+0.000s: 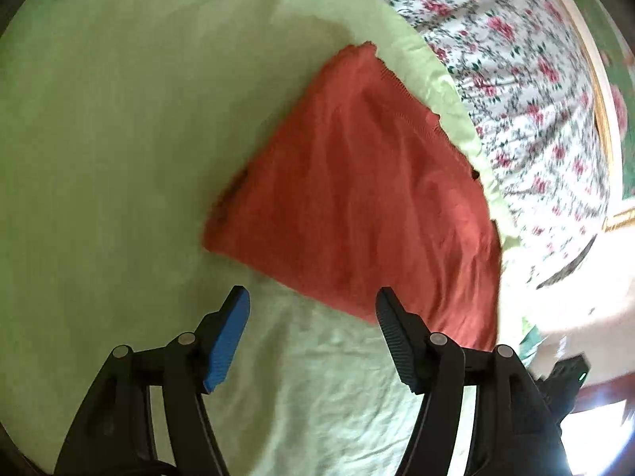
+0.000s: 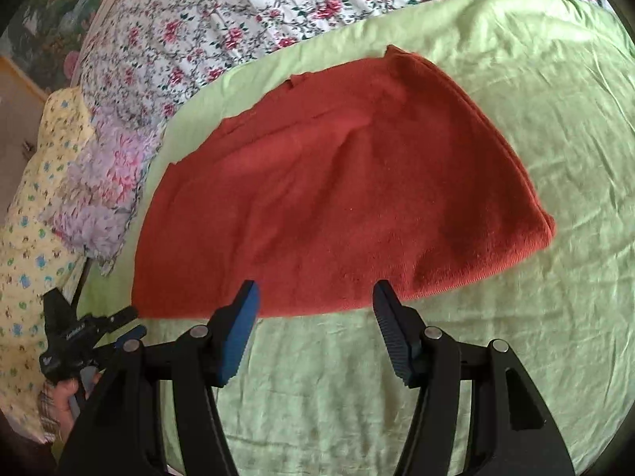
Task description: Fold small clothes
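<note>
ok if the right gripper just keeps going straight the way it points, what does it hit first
Most likely the near edge of the red garment, which lies just ahead of the open right gripper on the green sheet; depth is hard to judge.

Bright daylight, fisheye warp, slight blur

Matt, fuzzy rust-red knit garment (image 2: 337, 198), ribbed along its edge. Under it, thin creased green cotton sheet (image 2: 535, 119), soft and dull. Behind, printed floral quilt (image 2: 238, 12), lightly puckered. Up close, matt black plastic gripper arms, ridged blue rubbery pads (image 2: 238, 329), shiny metal pivot pins.
</note>
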